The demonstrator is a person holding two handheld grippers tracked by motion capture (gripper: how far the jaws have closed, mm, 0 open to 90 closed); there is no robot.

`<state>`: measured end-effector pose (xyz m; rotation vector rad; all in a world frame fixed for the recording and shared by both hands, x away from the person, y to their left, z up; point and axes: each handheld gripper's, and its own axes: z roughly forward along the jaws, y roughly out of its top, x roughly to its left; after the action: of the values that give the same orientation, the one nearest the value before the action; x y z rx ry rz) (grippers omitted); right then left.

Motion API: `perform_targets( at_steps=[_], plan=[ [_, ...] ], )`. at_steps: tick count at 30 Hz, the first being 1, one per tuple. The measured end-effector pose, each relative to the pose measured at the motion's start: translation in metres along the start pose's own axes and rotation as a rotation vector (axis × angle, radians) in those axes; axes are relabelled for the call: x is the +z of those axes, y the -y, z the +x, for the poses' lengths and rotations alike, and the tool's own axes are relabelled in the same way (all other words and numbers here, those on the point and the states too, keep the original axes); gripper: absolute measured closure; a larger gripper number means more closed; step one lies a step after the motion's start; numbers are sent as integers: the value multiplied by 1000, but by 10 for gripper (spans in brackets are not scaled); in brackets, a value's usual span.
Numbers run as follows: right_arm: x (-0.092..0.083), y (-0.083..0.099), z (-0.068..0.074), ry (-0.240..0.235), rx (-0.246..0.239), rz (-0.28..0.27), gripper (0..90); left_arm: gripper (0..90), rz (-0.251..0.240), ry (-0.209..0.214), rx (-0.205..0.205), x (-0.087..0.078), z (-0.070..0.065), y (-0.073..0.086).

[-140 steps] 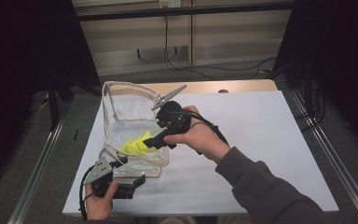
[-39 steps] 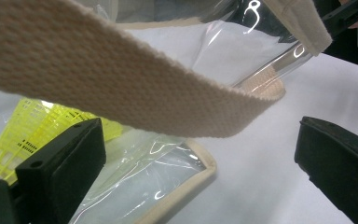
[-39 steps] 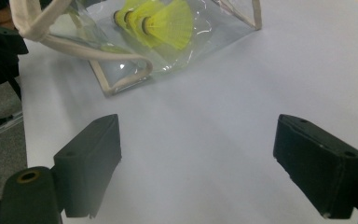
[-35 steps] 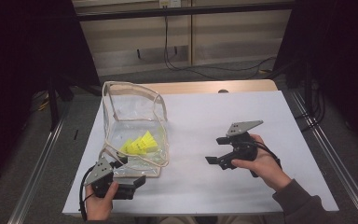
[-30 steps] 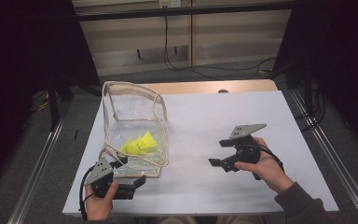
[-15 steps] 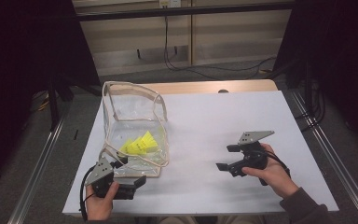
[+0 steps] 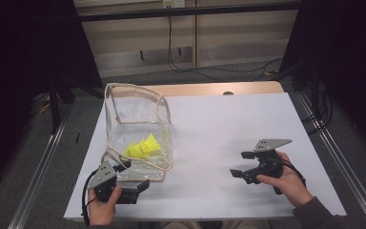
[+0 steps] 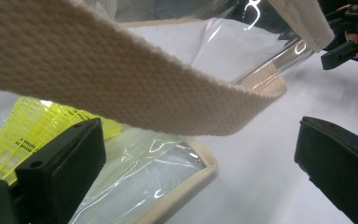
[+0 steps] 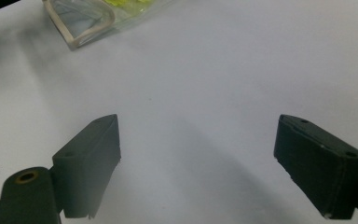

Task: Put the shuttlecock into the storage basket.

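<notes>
On the white-covered table (image 7: 209, 143), whose bare wooden edge shows at the far side, we see a clear plastic bag with beige webbing trim (image 7: 138, 129) standing at the left, yellow plastic shuttlecocks (image 7: 143, 147) inside it. Behind the table run grey floor, a pale wall panel and dangling black cables (image 7: 171, 52); dark curtains close both sides. We find no readable writing. The left hand-held gripper (image 7: 124, 179) sits released at the bag's near corner, its webbing strap (image 8: 121, 88) crossing between the jaws. The right hand-held gripper (image 7: 245, 167) hovers released over bare table, well apart from the bag.
</notes>
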<state>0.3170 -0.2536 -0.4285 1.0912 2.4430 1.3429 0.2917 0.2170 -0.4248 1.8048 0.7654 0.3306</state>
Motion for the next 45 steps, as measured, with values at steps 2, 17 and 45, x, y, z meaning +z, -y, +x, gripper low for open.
perform_targets(
  at_steps=[2,17,45],
  plan=[
    [-2,3,-2,3,4,2,143,18,2,1,3,0,0,0],
    [-12,17,-8,45,1,1,137,18,6,1,1,1,0,0],
    [-26,32,-14,74,4,-16,126,18,12,2,2,2,-2,0]
  ],
)
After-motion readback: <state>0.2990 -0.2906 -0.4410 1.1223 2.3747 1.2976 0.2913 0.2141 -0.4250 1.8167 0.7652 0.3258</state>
